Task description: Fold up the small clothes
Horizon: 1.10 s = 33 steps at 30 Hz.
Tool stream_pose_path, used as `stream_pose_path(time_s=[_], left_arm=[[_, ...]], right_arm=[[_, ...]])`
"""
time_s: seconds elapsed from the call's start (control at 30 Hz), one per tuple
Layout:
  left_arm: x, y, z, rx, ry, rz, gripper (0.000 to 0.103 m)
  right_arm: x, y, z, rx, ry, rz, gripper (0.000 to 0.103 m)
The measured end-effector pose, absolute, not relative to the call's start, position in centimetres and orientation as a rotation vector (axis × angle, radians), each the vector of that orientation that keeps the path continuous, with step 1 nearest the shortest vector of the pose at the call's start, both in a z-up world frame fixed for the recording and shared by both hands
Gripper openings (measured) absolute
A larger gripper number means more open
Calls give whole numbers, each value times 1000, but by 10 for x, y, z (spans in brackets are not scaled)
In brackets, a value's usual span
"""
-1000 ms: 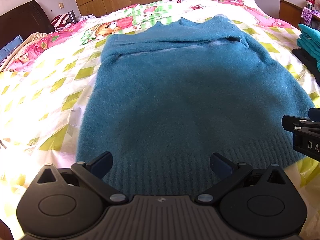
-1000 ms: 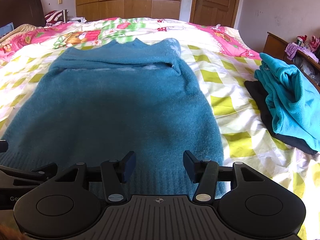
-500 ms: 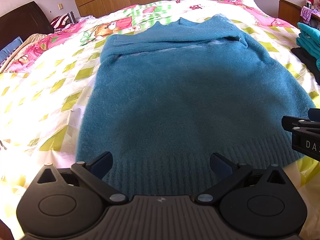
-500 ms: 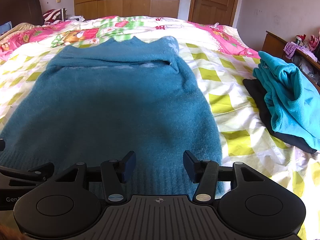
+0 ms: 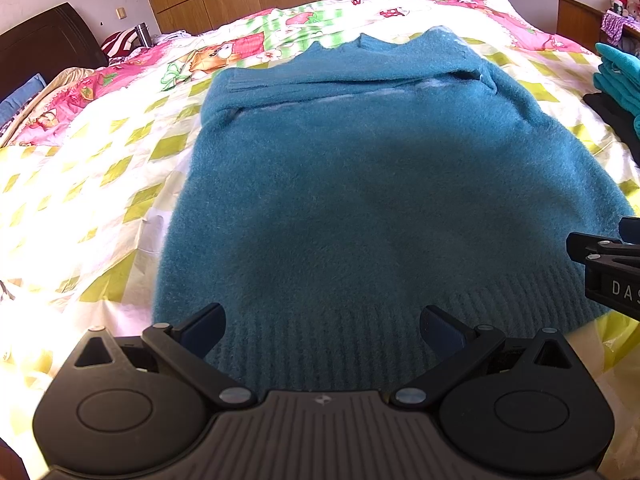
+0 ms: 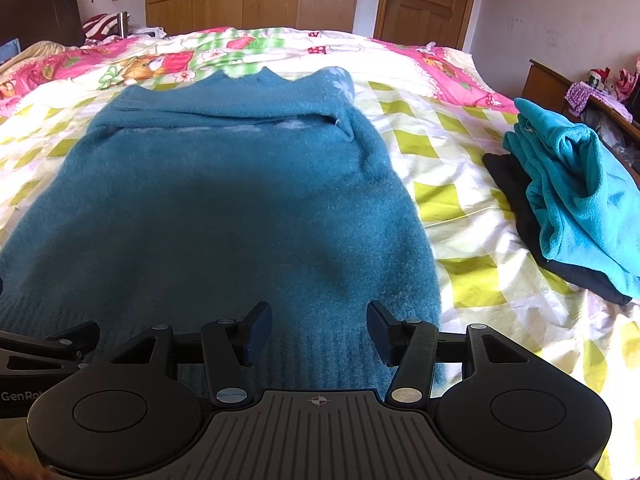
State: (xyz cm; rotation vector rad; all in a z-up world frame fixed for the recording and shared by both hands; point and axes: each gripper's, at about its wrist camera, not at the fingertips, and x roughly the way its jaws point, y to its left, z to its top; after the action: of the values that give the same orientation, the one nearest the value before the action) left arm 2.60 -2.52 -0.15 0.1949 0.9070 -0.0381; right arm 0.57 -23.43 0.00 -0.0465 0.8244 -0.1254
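Nothing changed, left claw (image 5: pixel 322 326) wide open, right claw (image 6: pixel 318 330) half-open, empty, above sweater (image 5: pixel 360 184) hem

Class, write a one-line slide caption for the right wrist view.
Open right gripper poised above the ribbed hem of a teal sweater spread on a patterned bedspread.

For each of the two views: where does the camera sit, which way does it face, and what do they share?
Left wrist: on the left claw, open, facing down-forward over the sweater's hem; right claw's tip at right edge.
Right wrist: on the right claw, open, over the hem's right part; left claw's tip at left edge.
Shared: teal sweater, bedspread, folded pile.
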Motion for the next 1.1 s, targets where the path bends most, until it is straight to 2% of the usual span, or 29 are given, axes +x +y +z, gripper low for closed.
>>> stream_pose_path(time_s=[0.67,0.93,1.1], left_arm=[[24,-20,-1,205,902,-32,103],[14,2,9,217,852,23,103],[8,23,13,188,830,69,103]], right_arm=[[8,-237,-5,-57,840,-136,56],[1,-254,2,-33,813,-149,64],[-6,-278,0,10,833,-185,65]])
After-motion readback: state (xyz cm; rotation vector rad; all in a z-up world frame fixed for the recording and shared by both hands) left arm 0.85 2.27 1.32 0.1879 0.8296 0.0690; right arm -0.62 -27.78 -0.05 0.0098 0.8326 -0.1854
